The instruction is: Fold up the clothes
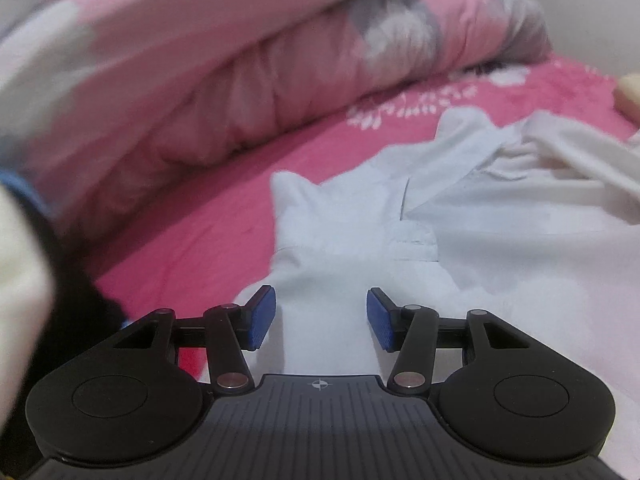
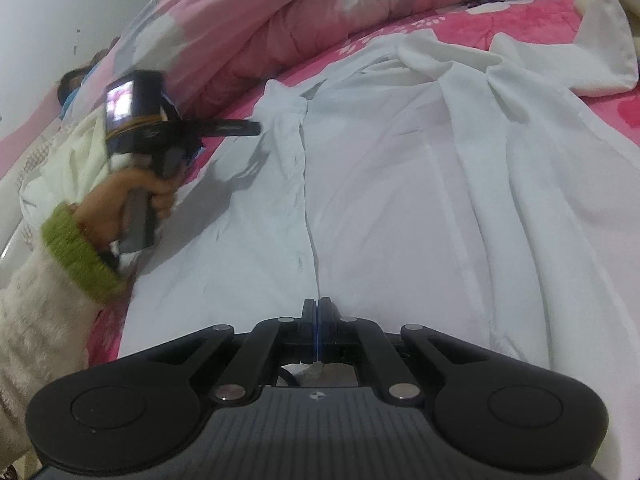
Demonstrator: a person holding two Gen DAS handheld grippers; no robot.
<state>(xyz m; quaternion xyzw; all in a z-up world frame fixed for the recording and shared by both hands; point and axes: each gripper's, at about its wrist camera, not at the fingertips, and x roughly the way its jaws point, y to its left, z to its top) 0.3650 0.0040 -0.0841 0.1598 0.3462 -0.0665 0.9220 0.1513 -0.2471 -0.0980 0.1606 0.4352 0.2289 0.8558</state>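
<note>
Lying spread across the pink bedsheet [image 2: 592, 108], the white shirt [image 2: 400, 184] fills the centre and right of the right wrist view, button placket running from the lower centre toward the upper middle. Collar [image 2: 440, 56] rumpled near the top; one sleeve [image 2: 608, 40] bent back at the upper right.

Pink patterned duvet [image 2: 248, 20] heaped along the top of the frame, just beside the shirt's far edge. Cream fleece sleeve with a green cuff [image 2: 76, 252] enters from the lower left.

Right gripper [image 2: 319, 312]: jaws pressed together at the shirt's near hem, on the placket line; whether cloth is caught between them cannot be told.

Left gripper [image 1: 321, 322]: jaws spread, blue pads [image 1: 262, 322] apart over white cloth, nothing pinched. In the right wrist view the same tool sits at middle left, held by a hand [image 2: 120, 200] above the shirt's left edge.

Narrow strip of open sheet at the left edge; wider room at the right. White wall [image 2: 60, 20] in the upper left corner, marked with dark specks
</note>
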